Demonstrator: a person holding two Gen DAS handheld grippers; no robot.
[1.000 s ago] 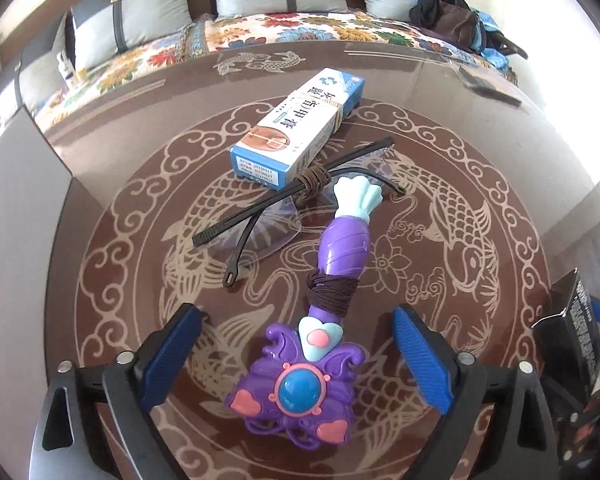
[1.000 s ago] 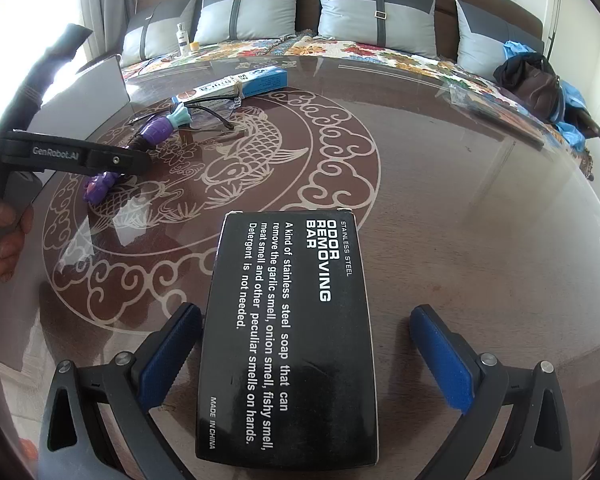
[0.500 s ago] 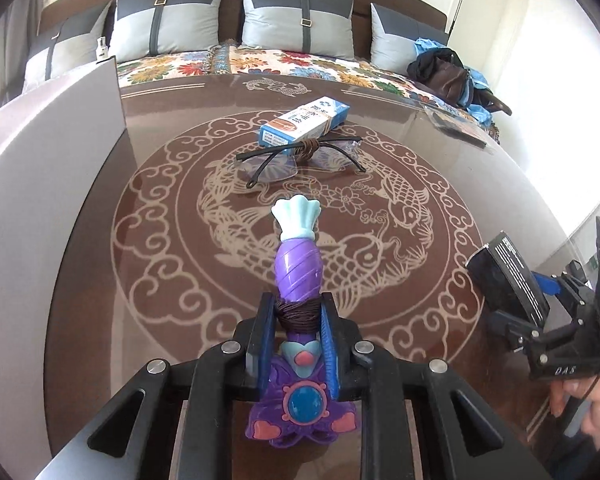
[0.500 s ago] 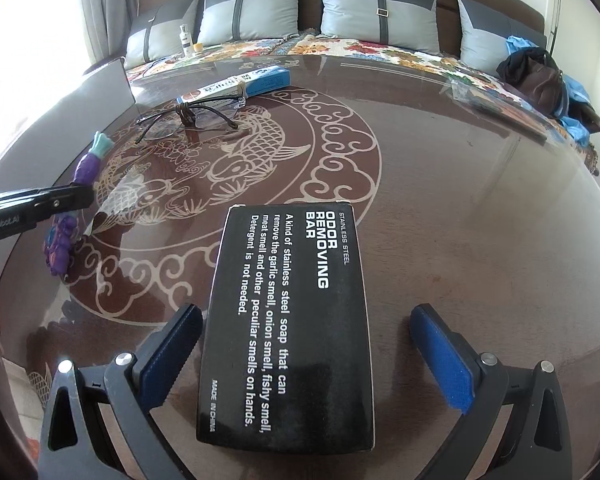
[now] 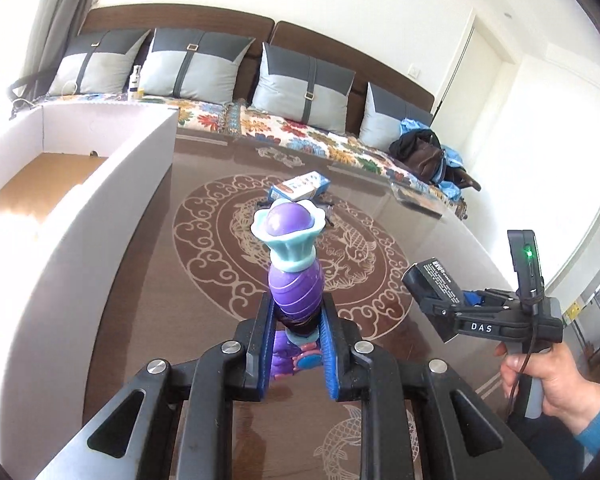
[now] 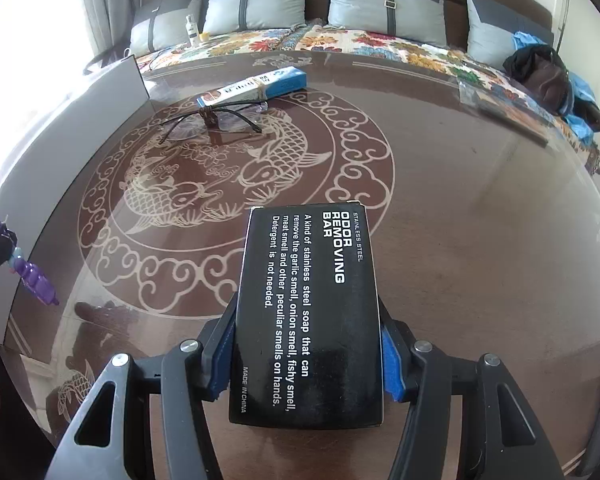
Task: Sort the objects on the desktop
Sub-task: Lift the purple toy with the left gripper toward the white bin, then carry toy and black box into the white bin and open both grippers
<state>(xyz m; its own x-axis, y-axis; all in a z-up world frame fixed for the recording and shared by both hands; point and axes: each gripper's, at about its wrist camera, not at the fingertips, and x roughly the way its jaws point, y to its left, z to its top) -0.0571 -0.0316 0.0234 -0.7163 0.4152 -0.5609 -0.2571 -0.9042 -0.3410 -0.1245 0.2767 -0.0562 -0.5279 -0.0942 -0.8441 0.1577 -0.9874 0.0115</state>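
Blue fingers (image 5: pixel 265 344) of the left gripper (image 5: pixel 296 344) clamp the purple toy wand (image 5: pixel 294 280) by its waist, clear of the table (image 5: pixel 204 320) beside the open white box (image 5: pixel 112 200), probably its bin. Right gripper (image 6: pixel 308 356), jaws just closing, now pinches the black soap box (image 6: pixel 308 312) by its 2 long sides; glasses (image 6: pixel 216 122) and the blue carton (image 6: pixel 256 84) remain unsorted.

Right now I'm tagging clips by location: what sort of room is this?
Probably a home living room: a long sofa with grey cushions, and a dark table patterned with fish.
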